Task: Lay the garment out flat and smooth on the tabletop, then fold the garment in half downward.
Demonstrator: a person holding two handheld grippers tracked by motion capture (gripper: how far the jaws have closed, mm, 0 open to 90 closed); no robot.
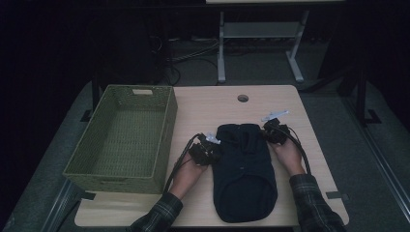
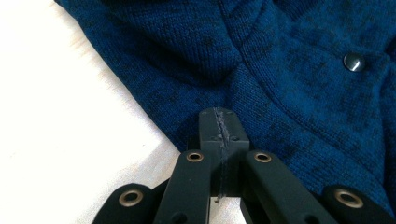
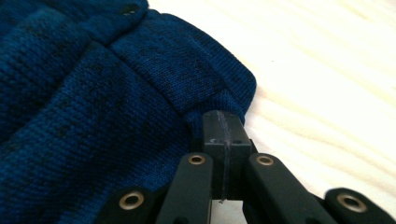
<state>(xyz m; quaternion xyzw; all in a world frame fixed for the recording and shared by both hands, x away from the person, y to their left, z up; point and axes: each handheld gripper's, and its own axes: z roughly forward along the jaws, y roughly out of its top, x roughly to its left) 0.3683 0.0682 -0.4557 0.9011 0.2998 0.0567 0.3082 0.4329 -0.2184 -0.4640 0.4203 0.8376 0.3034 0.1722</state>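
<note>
High view: a dark blue knit sweater (image 1: 245,171) lies flat on the tabletop (image 1: 212,104), just right of centre, its hem toward 6 o'clock and its collar end toward 12. The left gripper (image 1: 207,149) sits at the sweater's 9 o'clock edge, near the top, held by the left hand (image 1: 186,175). The right gripper (image 1: 275,130) sits at the sweater's 1 o'clock corner, with the right hand (image 1: 288,154) behind it. A green woven basket (image 1: 121,137) stands at 9 o'clock on the tabletop, apart from the sweater.

Left gripper view: the fingers (image 2: 219,128) are pressed together, tips at the edge of the knit; whether cloth is pinched between them I cannot tell. A round button (image 2: 354,62) shows at 2 o'clock.

Right gripper view: the fingers (image 3: 223,126) are together too, tips touching a rounded corner of the sweater (image 3: 93,102), a pinch not clear.
</note>
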